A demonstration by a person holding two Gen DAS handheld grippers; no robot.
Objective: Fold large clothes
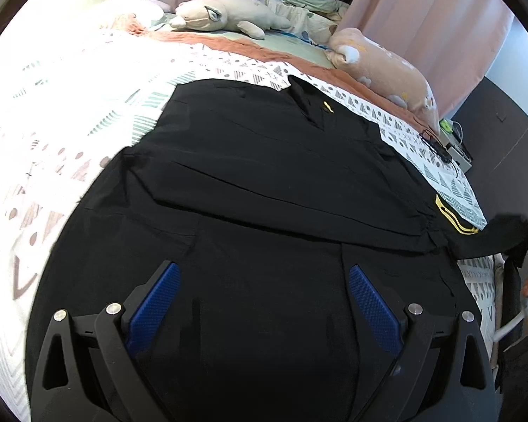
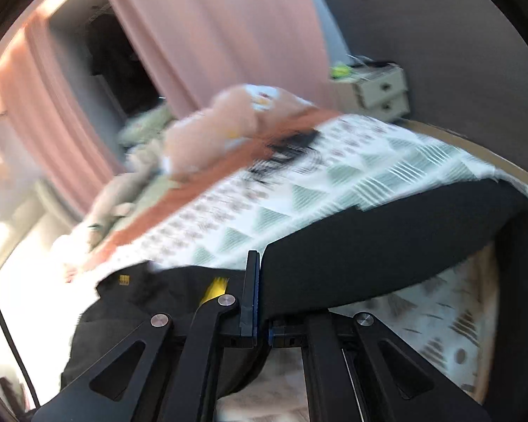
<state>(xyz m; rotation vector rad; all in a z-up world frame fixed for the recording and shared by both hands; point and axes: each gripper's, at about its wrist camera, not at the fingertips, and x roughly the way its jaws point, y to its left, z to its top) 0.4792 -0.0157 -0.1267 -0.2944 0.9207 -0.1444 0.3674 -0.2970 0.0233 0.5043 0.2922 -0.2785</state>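
A large black garment (image 1: 264, 176) with yellow stripes lies spread on the patterned bed. My left gripper (image 1: 262, 276) is open just above its near part, blue pads (image 1: 155, 302) wide apart, holding nothing. My right gripper (image 2: 255, 263) is shut on a black sleeve or edge of the garment (image 2: 369, 246) and holds it lifted over the bed's right edge; it also shows in the left wrist view (image 1: 524, 235) at the far right. The right wrist view is motion-blurred.
Two plush toys (image 1: 225, 14) (image 1: 383, 66) lie at the bed's far side by pink curtains. Black glasses (image 1: 434, 144) lie near the right bed edge. A small drawer unit (image 2: 380, 88) stands beside the bed. The patterned bedspread (image 1: 70, 105) lies left of the garment.
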